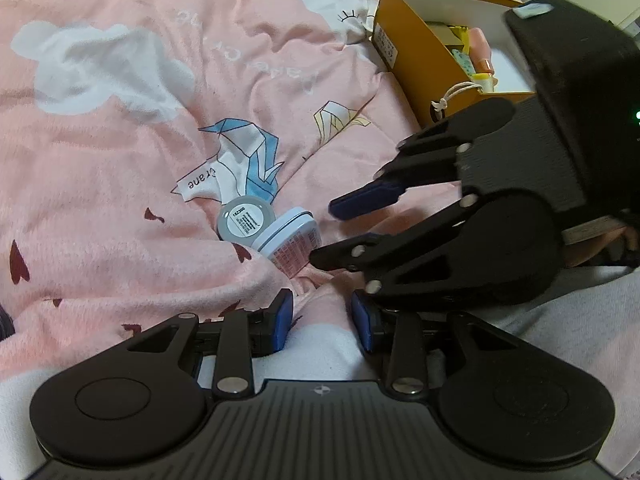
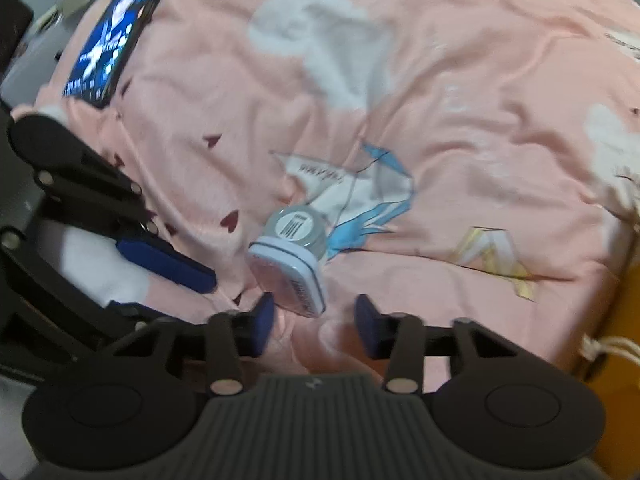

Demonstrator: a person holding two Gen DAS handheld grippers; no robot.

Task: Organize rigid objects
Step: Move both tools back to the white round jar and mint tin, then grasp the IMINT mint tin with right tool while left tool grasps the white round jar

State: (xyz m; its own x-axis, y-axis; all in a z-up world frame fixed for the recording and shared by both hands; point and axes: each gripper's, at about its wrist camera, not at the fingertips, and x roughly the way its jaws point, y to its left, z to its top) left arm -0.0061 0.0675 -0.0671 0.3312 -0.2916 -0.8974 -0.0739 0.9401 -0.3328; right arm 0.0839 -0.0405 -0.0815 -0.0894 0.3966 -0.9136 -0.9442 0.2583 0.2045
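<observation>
The tin point(image 1: 289, 242) lies tilted on the pink blanket point(image 1: 120, 152), touching the round jar point(image 1: 245, 221) just behind it, with the right gripper point(image 2: 315, 328) open and empty just before the tin, the left gripper point(image 1: 322, 320) open and empty near it, and the yellow box point(image 1: 416, 60) well apart from it.

Blanket point(image 1: 120, 208) soft fuzzy pink cloth, matt. Round tin point(image 1: 245, 222) smooth, probably metal, paper label. Box point(image 1: 416, 60) matt cardboard. Gripper fingers point(image 1: 282, 322) matt black plastic, blue rubbery pads.
</observation>
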